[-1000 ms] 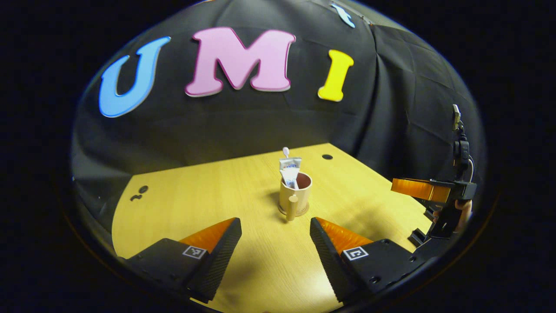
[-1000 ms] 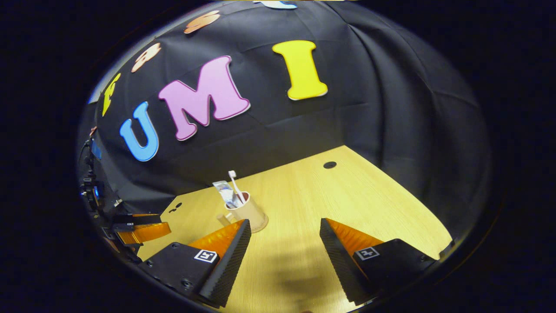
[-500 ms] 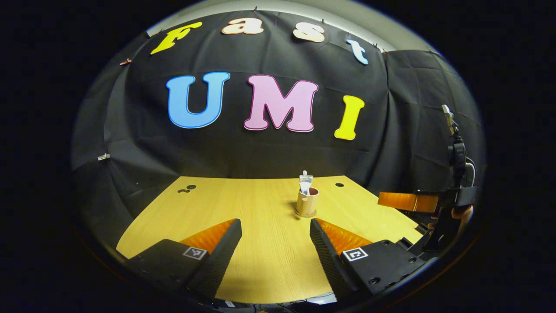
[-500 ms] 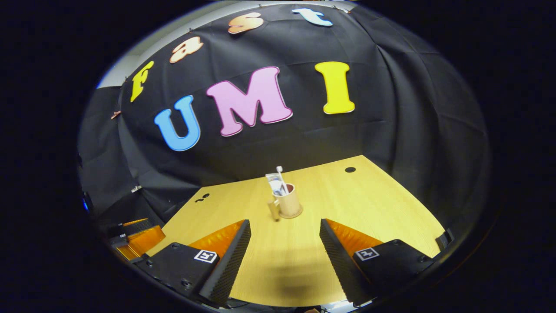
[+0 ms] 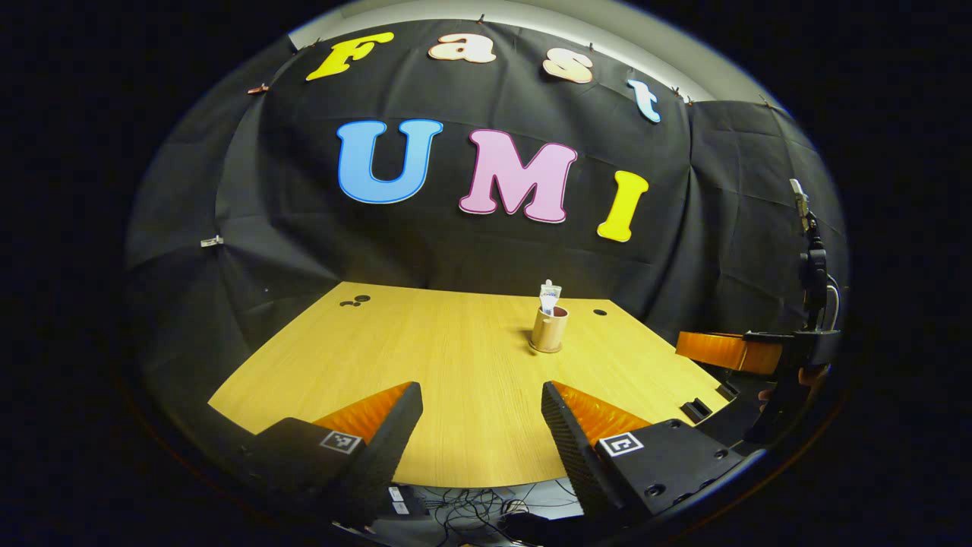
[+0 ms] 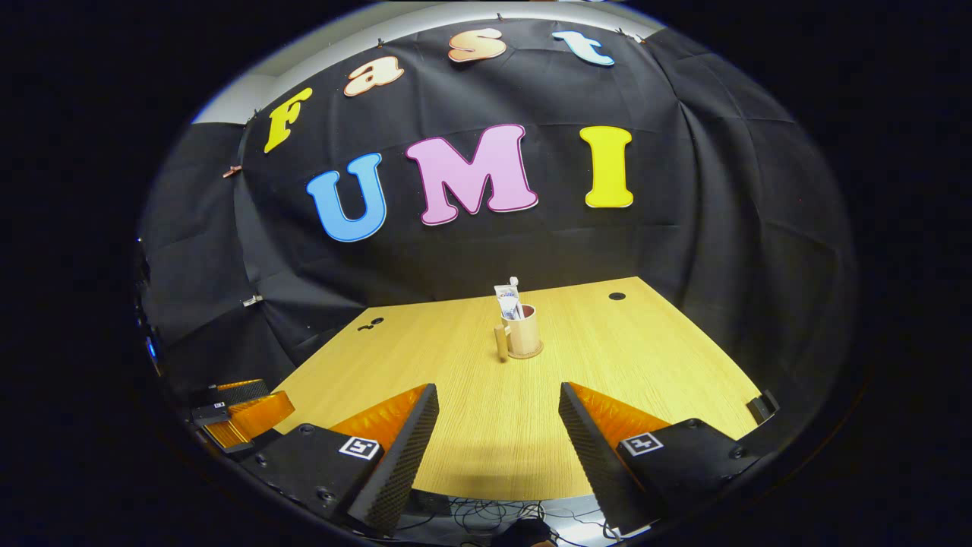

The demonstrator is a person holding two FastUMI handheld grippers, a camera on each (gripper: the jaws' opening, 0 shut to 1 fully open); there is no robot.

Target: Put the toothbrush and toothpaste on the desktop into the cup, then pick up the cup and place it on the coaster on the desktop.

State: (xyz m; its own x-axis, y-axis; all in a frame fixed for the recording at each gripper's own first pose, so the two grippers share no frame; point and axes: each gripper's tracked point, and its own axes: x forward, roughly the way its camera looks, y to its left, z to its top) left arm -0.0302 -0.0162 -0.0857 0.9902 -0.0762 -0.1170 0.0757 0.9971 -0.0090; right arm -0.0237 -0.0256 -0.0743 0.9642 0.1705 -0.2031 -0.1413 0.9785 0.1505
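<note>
Standing cup (image 6: 523, 332), toothpaste (image 6: 506, 299) print unreadable

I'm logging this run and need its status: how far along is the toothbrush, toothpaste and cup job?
It looks finished. The toothbrush and toothpaste stand in the cup, which rests on the coaster on the desktop. Nothing is in hand: left gripper and right gripper are open, away from the cup.

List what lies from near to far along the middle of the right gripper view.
Right gripper with its jaws open, bare desktop, coaster with the cup standing on it, toothpaste and toothbrush sticking up from the cup.
</note>
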